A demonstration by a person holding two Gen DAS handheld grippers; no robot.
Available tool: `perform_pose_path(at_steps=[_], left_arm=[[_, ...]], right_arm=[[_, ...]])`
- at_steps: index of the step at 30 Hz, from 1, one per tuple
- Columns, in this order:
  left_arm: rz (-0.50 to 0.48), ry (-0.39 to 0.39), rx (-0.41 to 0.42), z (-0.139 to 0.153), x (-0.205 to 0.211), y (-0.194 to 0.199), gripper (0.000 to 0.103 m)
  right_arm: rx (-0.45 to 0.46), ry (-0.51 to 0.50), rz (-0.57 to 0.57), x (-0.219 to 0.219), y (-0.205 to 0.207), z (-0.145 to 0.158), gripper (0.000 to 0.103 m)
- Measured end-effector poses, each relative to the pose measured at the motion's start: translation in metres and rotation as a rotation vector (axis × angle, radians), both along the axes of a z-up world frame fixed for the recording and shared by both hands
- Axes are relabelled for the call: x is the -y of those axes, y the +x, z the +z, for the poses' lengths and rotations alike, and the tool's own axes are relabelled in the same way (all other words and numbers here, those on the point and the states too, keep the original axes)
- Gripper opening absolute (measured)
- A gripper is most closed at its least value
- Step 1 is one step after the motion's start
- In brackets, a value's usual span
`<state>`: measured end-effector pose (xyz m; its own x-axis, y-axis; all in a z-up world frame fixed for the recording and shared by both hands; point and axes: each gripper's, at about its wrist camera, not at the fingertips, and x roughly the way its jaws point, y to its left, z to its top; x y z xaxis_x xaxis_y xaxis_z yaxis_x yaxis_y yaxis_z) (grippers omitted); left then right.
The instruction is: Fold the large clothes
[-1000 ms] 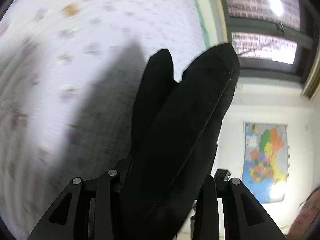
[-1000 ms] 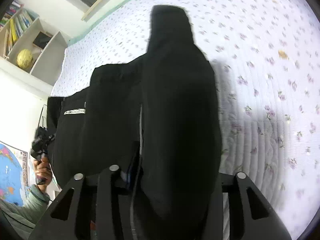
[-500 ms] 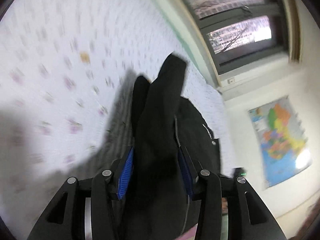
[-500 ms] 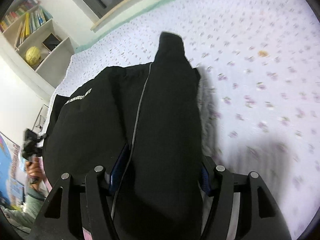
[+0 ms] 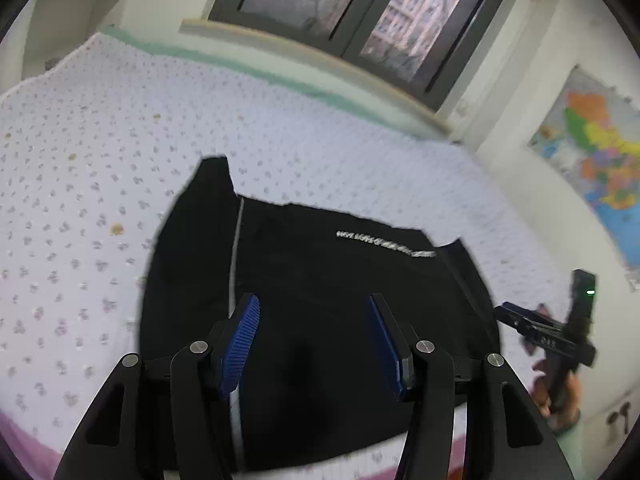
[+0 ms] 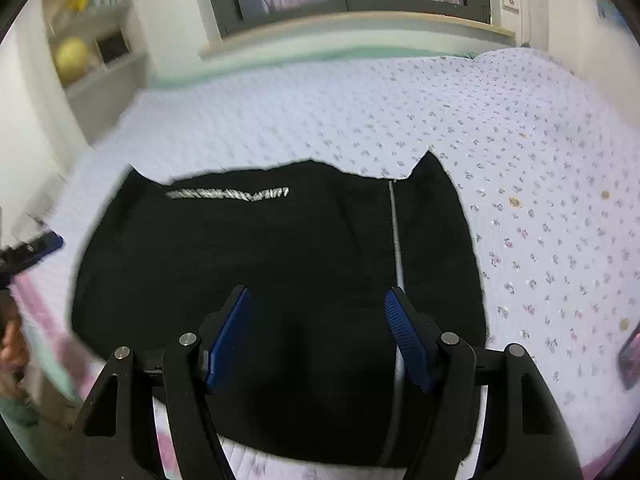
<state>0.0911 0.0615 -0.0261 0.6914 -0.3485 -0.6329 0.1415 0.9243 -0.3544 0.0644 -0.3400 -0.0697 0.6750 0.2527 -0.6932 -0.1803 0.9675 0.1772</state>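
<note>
On the left side of the left wrist view, a bed cover (image 5: 100, 152) with tiny flowers spreads wide. In the middle lies the black jacket (image 5: 320, 280), folded flat on the cover near the front edge of the bed. A thin pale stripe (image 5: 236, 248) runs down its left part. A line of white letters (image 5: 386, 245) sits near its top edge. The left tongs (image 5: 314, 340) hang over the jacket with the two blue pads (image 5: 242, 340) spread wide apart. Nothing is between them. Farther right, the other tongs show past the edge of the jacket, held in a hand (image 5: 560, 392). A bright map (image 5: 596, 160) hangs on the wall on the far right. A dark window (image 5: 360, 12) is at the back.

In the right wrist view, a shelf (image 6: 100, 60) with a yellow ball (image 6: 71, 56) stands on the left. The black jacket (image 6: 260, 260) fills the middle, flat on the bed cover (image 6: 540, 160). Here the white letters (image 6: 228, 194) are on the left and the pale stripe (image 6: 396, 236) is on the right. The right tongs (image 6: 318, 332) are over the jacket, wide open too, with nothing in them. A dark, flat thing (image 6: 631, 354) lies on the cover at the far right edge; what it is cannot be told.
</note>
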Motion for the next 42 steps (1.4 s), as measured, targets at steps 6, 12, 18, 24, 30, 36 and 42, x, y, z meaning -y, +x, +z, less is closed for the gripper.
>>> perform_pose_path(at_steps=[6, 12, 18, 24, 30, 36, 42], left_arm=[[-0.018, 0.158, -0.183, -0.066, 0.05, 0.057, 0.057], [0.005, 0.175, -0.174, -0.07, 0.048, 0.058, 0.058], [0.032, 0.256, -0.066, -0.033, 0.061, 0.011, 0.058], [0.101, 0.378, 0.028, 0.005, 0.073, -0.033, 0.068], [0.185, 0.43, 0.115, 0.036, 0.081, -0.059, 0.079], [0.228, 0.422, 0.095, 0.045, 0.081, -0.071, 0.079], [0.232, 0.445, 0.108, 0.048, 0.087, -0.079, 0.079]], right_arm=[[-0.098, -0.083, 0.032, -0.046, 0.044, -0.048, 0.073], [-0.111, -0.093, -0.009, -0.049, 0.049, -0.059, 0.073], [0.019, -0.141, -0.054, -0.056, 0.008, -0.024, 0.073], [0.095, -0.116, -0.068, -0.061, -0.03, 0.013, 0.075], [0.127, -0.069, -0.075, -0.064, -0.052, 0.036, 0.078], [0.148, -0.043, -0.103, -0.057, -0.069, 0.049, 0.082], [0.157, -0.035, -0.116, -0.059, -0.075, 0.055, 0.082]])
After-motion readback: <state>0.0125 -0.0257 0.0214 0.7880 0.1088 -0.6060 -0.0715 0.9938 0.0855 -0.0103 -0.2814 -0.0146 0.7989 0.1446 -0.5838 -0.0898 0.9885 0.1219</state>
